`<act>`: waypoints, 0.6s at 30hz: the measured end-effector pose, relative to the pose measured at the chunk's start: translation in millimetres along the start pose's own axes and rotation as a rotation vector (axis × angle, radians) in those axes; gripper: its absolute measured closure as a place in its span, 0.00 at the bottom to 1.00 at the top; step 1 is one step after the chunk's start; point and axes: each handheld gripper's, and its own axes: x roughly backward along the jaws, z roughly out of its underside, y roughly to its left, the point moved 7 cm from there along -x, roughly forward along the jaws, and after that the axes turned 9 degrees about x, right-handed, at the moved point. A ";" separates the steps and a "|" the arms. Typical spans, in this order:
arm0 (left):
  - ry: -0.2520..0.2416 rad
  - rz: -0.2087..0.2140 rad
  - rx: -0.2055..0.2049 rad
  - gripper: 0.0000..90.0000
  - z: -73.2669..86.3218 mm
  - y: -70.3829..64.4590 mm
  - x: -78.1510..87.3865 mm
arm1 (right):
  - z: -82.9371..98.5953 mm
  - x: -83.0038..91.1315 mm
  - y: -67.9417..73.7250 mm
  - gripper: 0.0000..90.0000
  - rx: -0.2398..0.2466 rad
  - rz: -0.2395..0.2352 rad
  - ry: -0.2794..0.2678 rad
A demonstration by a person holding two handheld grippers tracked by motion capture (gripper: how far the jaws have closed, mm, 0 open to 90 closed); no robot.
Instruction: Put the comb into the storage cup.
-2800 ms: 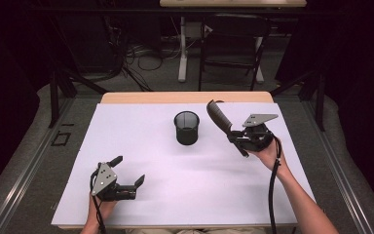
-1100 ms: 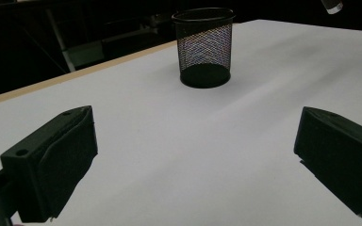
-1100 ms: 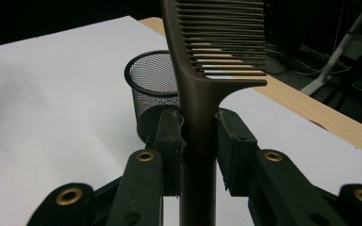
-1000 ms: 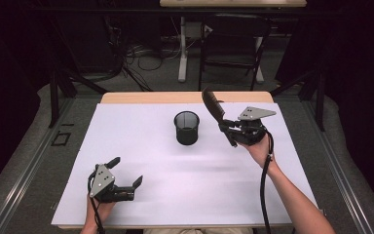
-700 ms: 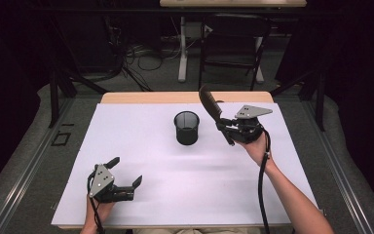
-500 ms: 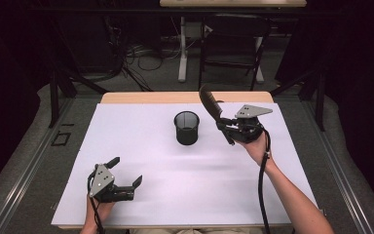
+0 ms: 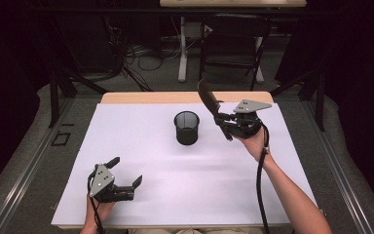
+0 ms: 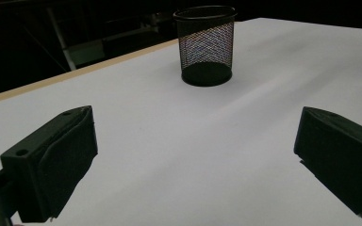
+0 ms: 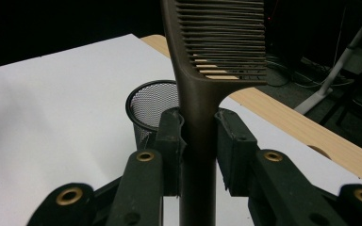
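Observation:
A black mesh cup stands upright on the white table cover, a little behind the middle; it also stands ahead in the left gripper view as the mesh cup. To its right, my right gripper is held above the table, shut on the handle of a dark brown comb. The comb points up and away with its teeth at the top, and the cup sits just behind the jaws. Near the front left, my left gripper rests low with its jaws wide apart and nothing between them.
A strip of bare wooden tabletop runs along the far edge of the white cover. Beyond it on the floor are cables, a white stand leg and a dark chair.
My right gripper has carried the comb up and to the left, from the right side toward the mesh cup. The left gripper has stayed where it was.

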 end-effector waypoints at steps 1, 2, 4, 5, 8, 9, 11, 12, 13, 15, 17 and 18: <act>0.000 0.000 0.000 0.00 0.0 0.0 0.0 | 0.0 0.0 0.0 0.81 0.000 0.000 0.000; -0.001 0.000 0.000 0.00 -0.1 -0.1 0.0 | -1.1 -0.3 -0.6 0.81 -0.001 0.000 -0.003; -0.001 -0.001 0.000 0.00 0.0 0.3 0.2 | -4.4 -1.5 -1.5 0.81 -0.004 0.001 -0.005; -0.001 -0.001 0.000 0.00 0.0 0.3 0.2 | -4.4 -1.5 -1.5 0.81 -0.004 0.001 -0.005; -0.004 -0.002 0.000 0.00 -0.3 0.3 0.4 | -7.8 -3.8 -1.2 0.81 0.008 0.003 -0.007; -0.004 -0.002 0.001 0.00 -0.3 0.2 0.4 | -8.4 -4.5 -0.7 0.81 0.009 0.003 -0.008; -0.004 -0.002 0.001 0.00 -0.4 0.3 0.4 | -8.7 -5.1 -0.5 0.81 0.012 0.003 -0.007; -0.005 -0.003 0.003 0.00 -0.4 0.9 0.4 | -10.0 -6.9 -1.0 0.81 0.003 -0.002 -0.009; -0.005 -0.003 0.003 0.00 -0.4 0.9 0.4 | -10.0 -6.9 -1.0 0.81 0.003 -0.002 -0.009; -0.006 -0.003 0.005 0.00 -0.4 1.2 0.3 | -13.2 -9.3 -2.5 0.81 0.004 -0.001 -0.011; -0.005 -0.003 0.005 0.00 -0.4 1.3 0.3 | -14.0 -9.9 -2.5 0.81 0.001 -0.003 -0.010; -0.005 -0.003 0.006 0.00 -0.3 1.3 0.2 | -16.7 -12.2 -2.4 0.81 0.004 -0.003 -0.016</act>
